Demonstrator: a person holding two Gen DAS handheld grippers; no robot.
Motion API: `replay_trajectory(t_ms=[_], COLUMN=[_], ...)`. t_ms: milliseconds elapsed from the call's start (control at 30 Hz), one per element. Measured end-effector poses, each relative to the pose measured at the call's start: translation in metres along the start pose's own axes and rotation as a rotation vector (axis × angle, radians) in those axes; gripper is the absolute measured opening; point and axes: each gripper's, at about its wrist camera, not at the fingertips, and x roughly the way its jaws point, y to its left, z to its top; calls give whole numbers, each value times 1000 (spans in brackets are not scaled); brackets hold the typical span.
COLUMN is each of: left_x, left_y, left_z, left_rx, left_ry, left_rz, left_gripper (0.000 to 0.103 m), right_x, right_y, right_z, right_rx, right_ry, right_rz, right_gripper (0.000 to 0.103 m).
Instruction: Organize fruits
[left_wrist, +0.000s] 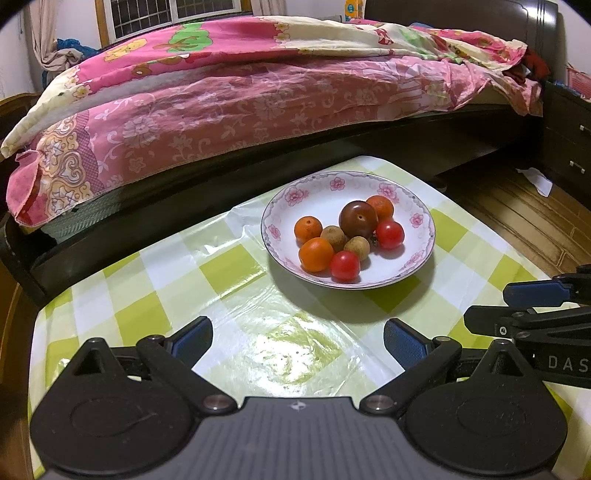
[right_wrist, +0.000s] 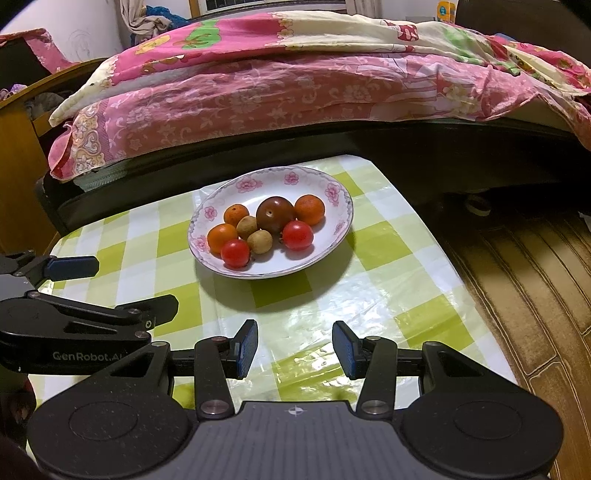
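My left tool (left_wrist: 298, 341) hovers over the desk (left_wrist: 236, 295) with its blue pads spread wide and nothing between them; my right tool (right_wrist: 294, 349) hangs beside it, pads parted about a third of the way, also empty. Both point down toward the checked green-and-white plastic cloth. Ahead of them, well apart from either tool, a white floral-rimmed plate (left_wrist: 421, 218) holds all the fruit in one cluster: a dark plum (left_wrist: 358, 218) at the middle, three small oranges (left_wrist: 316, 254), two red cherry tomatoes (left_wrist: 344, 265) and two tan longans (left_wrist: 357, 247) touching one another. Behind the desk stands a bed (left_wrist: 258, 96) under a pink patterned quilt, with wooden floor (right_wrist: 524, 258) to the right.
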Motion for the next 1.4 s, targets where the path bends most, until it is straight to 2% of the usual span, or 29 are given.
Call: replay_trajectory(t_ms=[800, 1400], left_x=[-11, -41], left_y=[-2, -2], left_z=[-8, -30], left_rx=[-25, -64], left_ry=[3, 13], left_rz=[4, 27], left_gripper=[103, 103], right_x=[-7, -29], right_y=[5, 21], right_z=[-7, -28], right_rx=[20, 22], right_ry=[-7, 4], right_rz=[10, 40], right_gripper=[41, 42])
